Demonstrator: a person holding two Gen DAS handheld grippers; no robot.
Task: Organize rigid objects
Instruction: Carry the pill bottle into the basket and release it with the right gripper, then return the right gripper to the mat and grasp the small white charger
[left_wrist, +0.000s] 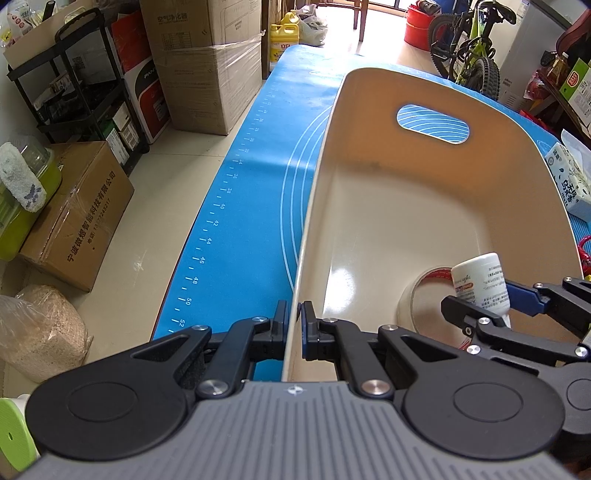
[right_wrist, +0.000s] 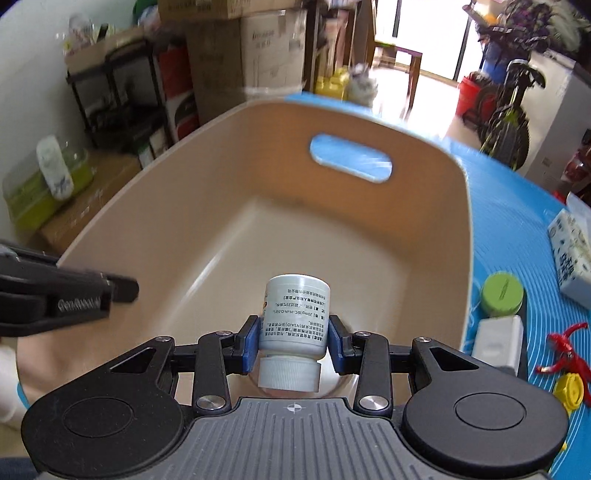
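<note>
A beige plastic bin (left_wrist: 388, 206) with a handle slot stands on the blue mat (left_wrist: 236, 192). My left gripper (left_wrist: 294, 325) is shut on the bin's left wall near its front corner. My right gripper (right_wrist: 292, 341) is shut on a white pill bottle (right_wrist: 295, 317), held cap toward the camera over the bin's near end (right_wrist: 332, 221). The bottle (left_wrist: 480, 284) and right gripper also show in the left wrist view, above a tape roll (left_wrist: 424, 299) lying on the bin floor.
On the mat right of the bin lie a green-lidded jar (right_wrist: 501, 293), a white block (right_wrist: 496, 339), a red toy (right_wrist: 565, 349), a yellow cap (right_wrist: 570, 391) and a tissue pack (right_wrist: 570, 254). Cardboard boxes (left_wrist: 77, 214), a black shelf and a bicycle stand around the table.
</note>
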